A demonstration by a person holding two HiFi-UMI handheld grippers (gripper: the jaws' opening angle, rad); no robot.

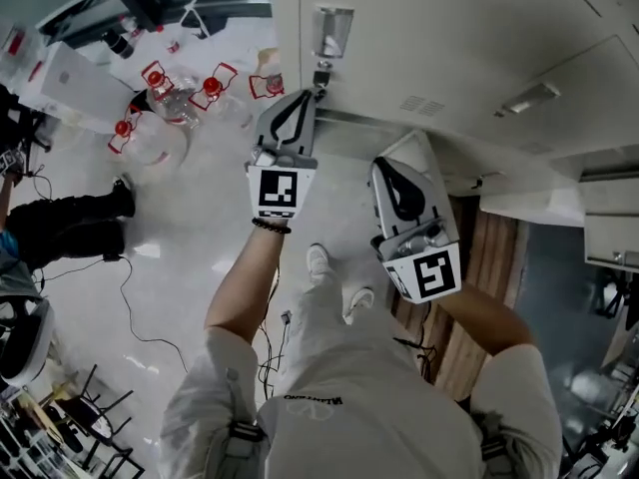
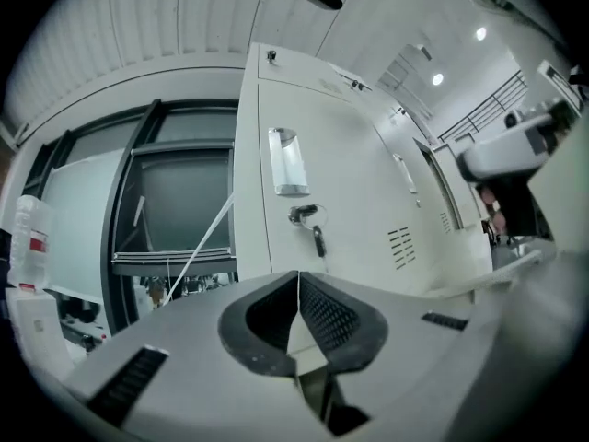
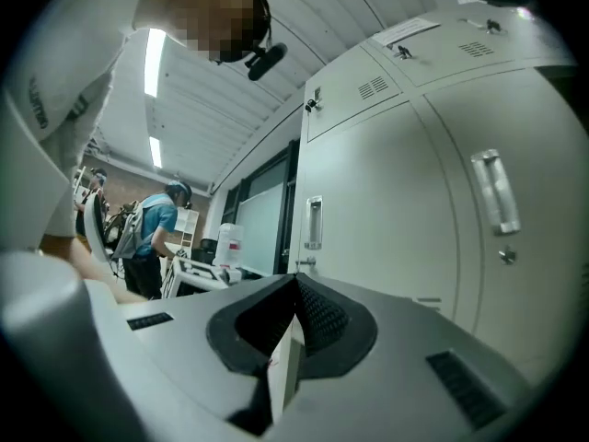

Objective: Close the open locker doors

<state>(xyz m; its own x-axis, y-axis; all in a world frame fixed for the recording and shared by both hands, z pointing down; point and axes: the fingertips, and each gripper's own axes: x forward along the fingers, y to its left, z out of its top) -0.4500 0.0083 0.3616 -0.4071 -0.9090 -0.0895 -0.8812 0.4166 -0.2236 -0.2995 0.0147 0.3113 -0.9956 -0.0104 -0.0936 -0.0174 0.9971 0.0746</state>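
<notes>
A bank of pale grey lockers [image 1: 449, 38] fills the top right of the head view. My left gripper [image 1: 303, 96] is shut and empty, its tip close to a locker door's handle [image 1: 332, 30] and the key in its lock [image 1: 321, 73]. The left gripper view shows that handle [image 2: 287, 161] and the key [image 2: 313, 224] just ahead of the closed jaws [image 2: 297, 279]. My right gripper [image 1: 385, 166] is shut too, holding nothing, beside a white door panel [image 1: 424, 153] that juts out from the lockers. Past its jaws [image 3: 295, 288], the right gripper view shows closed doors with handles [image 3: 314, 221].
Clear water jugs with red handles [image 1: 165, 98] stand on the floor at upper left. Cables [image 1: 140, 307] trail over the pale floor. A seated person's legs [image 1: 60, 223] are at the left. A wooden panel [image 1: 489, 287] lies at lower right. A person in blue [image 3: 156, 233] stands far off.
</notes>
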